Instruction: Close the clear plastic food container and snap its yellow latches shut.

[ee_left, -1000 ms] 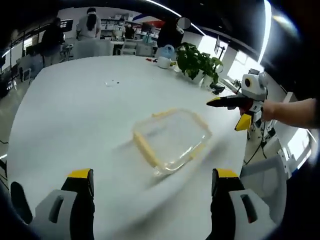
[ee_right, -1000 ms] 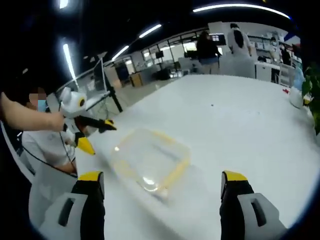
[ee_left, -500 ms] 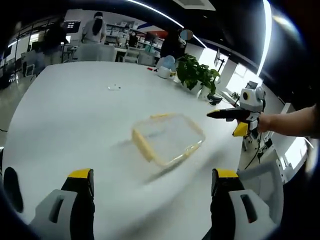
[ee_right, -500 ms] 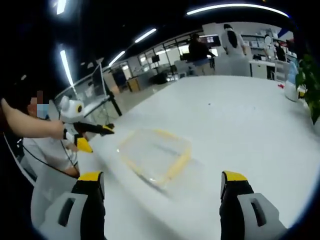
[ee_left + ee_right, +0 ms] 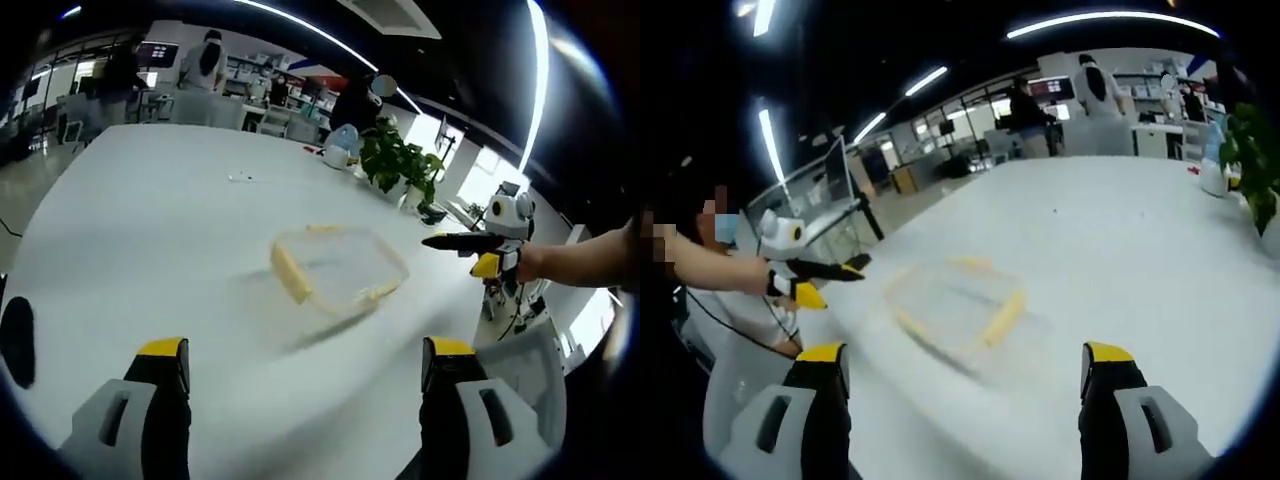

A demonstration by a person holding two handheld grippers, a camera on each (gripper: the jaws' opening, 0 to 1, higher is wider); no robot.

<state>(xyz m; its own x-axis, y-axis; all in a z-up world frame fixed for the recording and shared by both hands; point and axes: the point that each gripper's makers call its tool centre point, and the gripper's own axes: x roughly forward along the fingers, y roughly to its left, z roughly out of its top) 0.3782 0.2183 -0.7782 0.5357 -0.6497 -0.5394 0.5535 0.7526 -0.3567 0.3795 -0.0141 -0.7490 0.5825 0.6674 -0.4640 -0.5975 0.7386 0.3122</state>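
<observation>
— Box first: where's the clear plastic food container with yellow latches [image 5: 338, 274]?

— Flat on the big white table [image 5: 140, 240], with nothing touching it.

— And the grabbers?

— The left gripper [image 5: 305, 372] and the right gripper [image 5: 965, 378] both hang above it, jaws spread wide, holding nothing. Green potted plants [image 5: 400, 160] stand at the table's edge.

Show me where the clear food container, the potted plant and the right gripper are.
clear food container [image 5: 338, 270], left gripper view, middle of its clear lid.
potted plant [image 5: 400, 160], left gripper view, its leaves.
right gripper [image 5: 436, 241], left gripper view, tip of its jaws.
</observation>
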